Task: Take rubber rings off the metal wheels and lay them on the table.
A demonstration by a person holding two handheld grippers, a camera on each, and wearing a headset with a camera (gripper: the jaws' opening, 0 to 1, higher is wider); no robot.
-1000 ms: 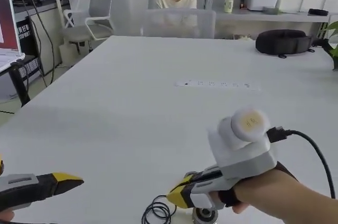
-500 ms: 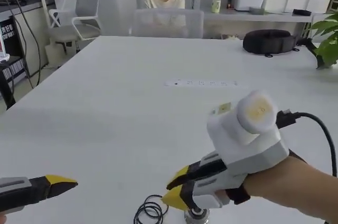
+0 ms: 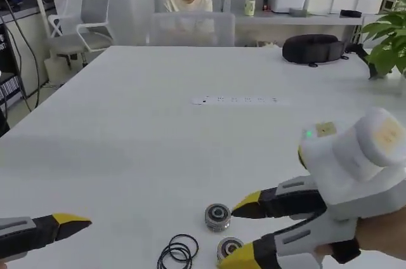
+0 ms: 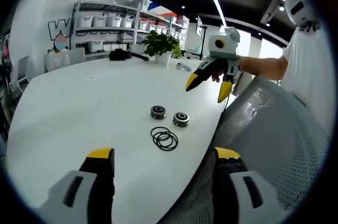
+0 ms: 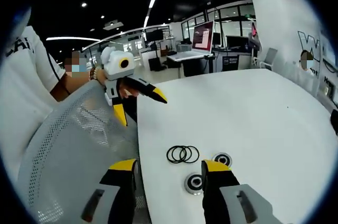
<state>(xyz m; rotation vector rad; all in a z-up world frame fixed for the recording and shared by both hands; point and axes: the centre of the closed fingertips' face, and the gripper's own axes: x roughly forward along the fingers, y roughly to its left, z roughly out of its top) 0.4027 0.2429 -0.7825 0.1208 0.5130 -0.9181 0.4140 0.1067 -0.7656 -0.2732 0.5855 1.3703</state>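
Two metal wheels (image 3: 217,216) (image 3: 229,247) stand close together near the front edge of the white table (image 3: 158,129). Beside them, to the left, several black rubber rings (image 3: 179,250) lie overlapping on the table. My right gripper (image 3: 240,234) is open just right of the wheels, holding nothing. From its own view, the wheels (image 5: 194,183) (image 5: 222,159) and rings (image 5: 182,154) lie just beyond its open gripper (image 5: 169,166). My left gripper (image 3: 44,231) sits low at the left, apart from the rings. It stands open (image 4: 163,154), with the wheels (image 4: 158,111) (image 4: 181,119) and rings (image 4: 165,138) ahead.
A row of sockets (image 3: 235,99) is set into the table's middle. A black cushion (image 3: 311,47) and a plant (image 3: 387,44) stand at the far right. A person sits at the far end. A grey mesh chair back (image 4: 264,139) stands at the near edge.
My right gripper has drawn back to the right off the wheels and its jaws have spread. Both wheels now show. The left gripper has held its place.
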